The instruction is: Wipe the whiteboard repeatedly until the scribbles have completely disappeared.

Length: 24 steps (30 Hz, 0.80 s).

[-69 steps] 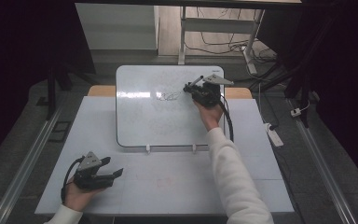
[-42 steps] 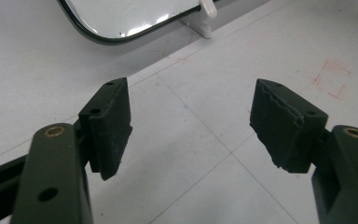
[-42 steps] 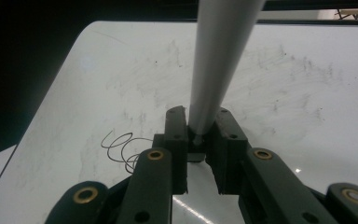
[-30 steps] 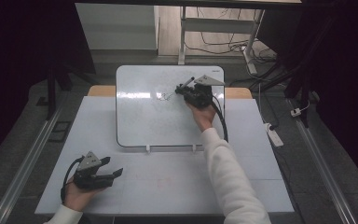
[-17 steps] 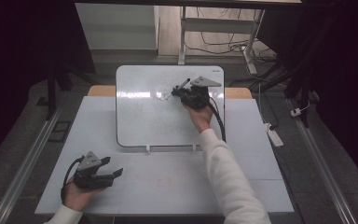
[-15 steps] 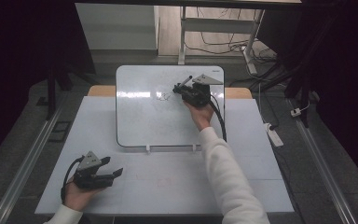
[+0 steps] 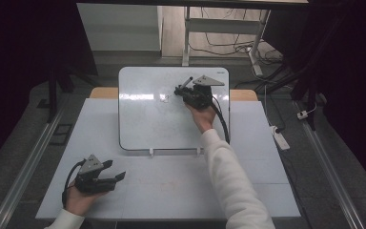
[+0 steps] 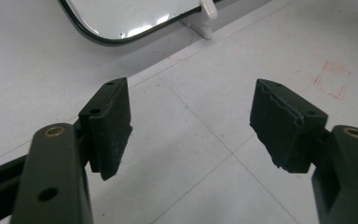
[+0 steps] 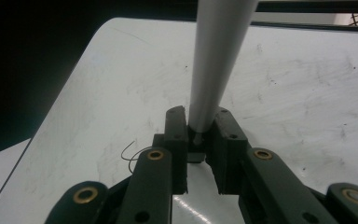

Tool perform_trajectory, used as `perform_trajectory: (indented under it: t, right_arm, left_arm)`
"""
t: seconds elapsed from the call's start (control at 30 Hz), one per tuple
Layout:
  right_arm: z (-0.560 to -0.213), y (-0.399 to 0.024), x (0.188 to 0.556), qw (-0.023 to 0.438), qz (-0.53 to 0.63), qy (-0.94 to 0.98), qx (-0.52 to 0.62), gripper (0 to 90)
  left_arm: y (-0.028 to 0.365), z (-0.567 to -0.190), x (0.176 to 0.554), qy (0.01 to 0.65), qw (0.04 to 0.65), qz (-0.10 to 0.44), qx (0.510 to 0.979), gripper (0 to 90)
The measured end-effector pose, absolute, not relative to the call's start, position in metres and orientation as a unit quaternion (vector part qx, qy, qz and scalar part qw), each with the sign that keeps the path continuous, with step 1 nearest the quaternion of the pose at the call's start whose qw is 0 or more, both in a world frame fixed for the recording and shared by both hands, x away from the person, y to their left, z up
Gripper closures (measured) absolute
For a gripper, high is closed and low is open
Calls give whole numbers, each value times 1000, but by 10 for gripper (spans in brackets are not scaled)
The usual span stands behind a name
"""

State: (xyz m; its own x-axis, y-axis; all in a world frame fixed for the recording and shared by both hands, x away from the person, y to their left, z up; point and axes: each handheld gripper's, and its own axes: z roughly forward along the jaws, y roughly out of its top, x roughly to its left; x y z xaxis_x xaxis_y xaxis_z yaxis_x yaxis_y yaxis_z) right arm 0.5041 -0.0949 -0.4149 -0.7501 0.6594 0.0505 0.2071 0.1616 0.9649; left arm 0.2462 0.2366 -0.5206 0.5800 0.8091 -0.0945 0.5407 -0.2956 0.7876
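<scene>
Since the earlier frame, the right gripper has slid left across the whiteboard at the table's far side; the left gripper stayed near-left. Left gripper view: its jaws stand wide apart over bare table, holding nothing. Right gripper view: jaws clamp a grey marker over the whiteboard, beside a thin pen line.

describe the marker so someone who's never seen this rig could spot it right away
Find the whiteboard lying at the far middle of the white table. Over its upper right part, the right claw is clamped on the marker. It is a pale grey tapered barrel and the one slim stick standing over the board.
</scene>
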Motion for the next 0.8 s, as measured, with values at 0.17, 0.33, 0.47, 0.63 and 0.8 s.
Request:
perform_trajectory:
  t: [0.17,0.33,0.47,0.63,0.8]
  right_arm:
    - [-432,-76,488,161,559,773,254,774]
    - [-424,-80,494,187,567,755,271,775]
    - [-422,-78,498,183,577,743,285,774]
    - [-432,-61,489,156,565,772,245,774]
    - [-423,-65,499,182,579,746,274,774]
  left_arm:
    - [237,-520,246,428,412,163,788,299]
    - [236,-520,245,426,413,163,788,299]
    - [237,-520,246,428,412,162,788,299]
    - [237,-521,246,429,412,161,787,299]
    - [238,-520,245,429,414,163,786,299]
